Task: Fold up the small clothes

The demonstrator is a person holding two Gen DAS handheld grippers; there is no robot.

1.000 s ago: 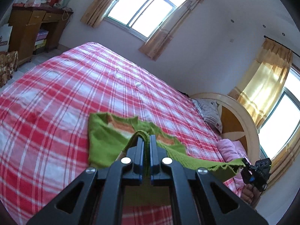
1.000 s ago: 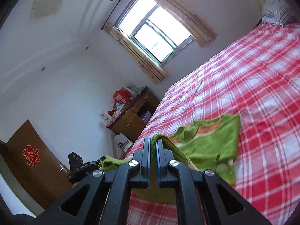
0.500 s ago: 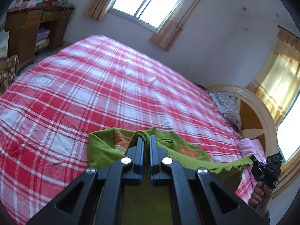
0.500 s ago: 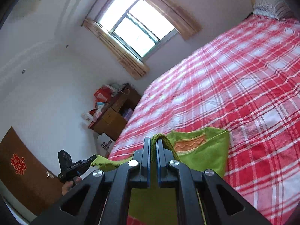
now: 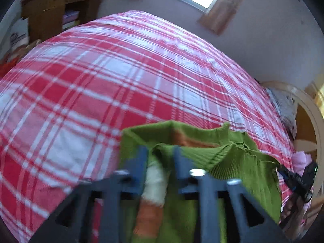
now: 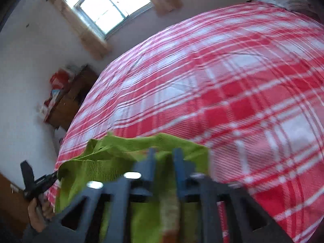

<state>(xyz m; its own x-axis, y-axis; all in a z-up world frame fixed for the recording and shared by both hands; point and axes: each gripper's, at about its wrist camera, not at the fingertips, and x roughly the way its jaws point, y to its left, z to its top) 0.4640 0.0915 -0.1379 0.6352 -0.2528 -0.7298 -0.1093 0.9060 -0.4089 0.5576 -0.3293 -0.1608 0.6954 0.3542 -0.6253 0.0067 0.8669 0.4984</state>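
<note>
1. A green garment (image 5: 232,158) lies on the bed (image 5: 121,81) near its front edge, doubled over on itself, with an orange band showing on the under layer.
2. One fold is judged to be laid; the upper edge is rumpled, so smoothing and at least one more fold appear to be left.
3. The left gripper (image 5: 160,154) is tilted down over the garment's left part. Its jaws have just been opening and now stand partly apart, with cloth seen between them but not pinched.
4. The right gripper (image 6: 164,156) is tilted down over the right part. Its jaws have likewise just been opening, and the cloth is released.
5. In the right view, a hand (image 6: 37,212) is seen gripping the left gripper's handle at the bed's left edge.
6. Both views are blurred, so finer creases cannot be told.
</note>
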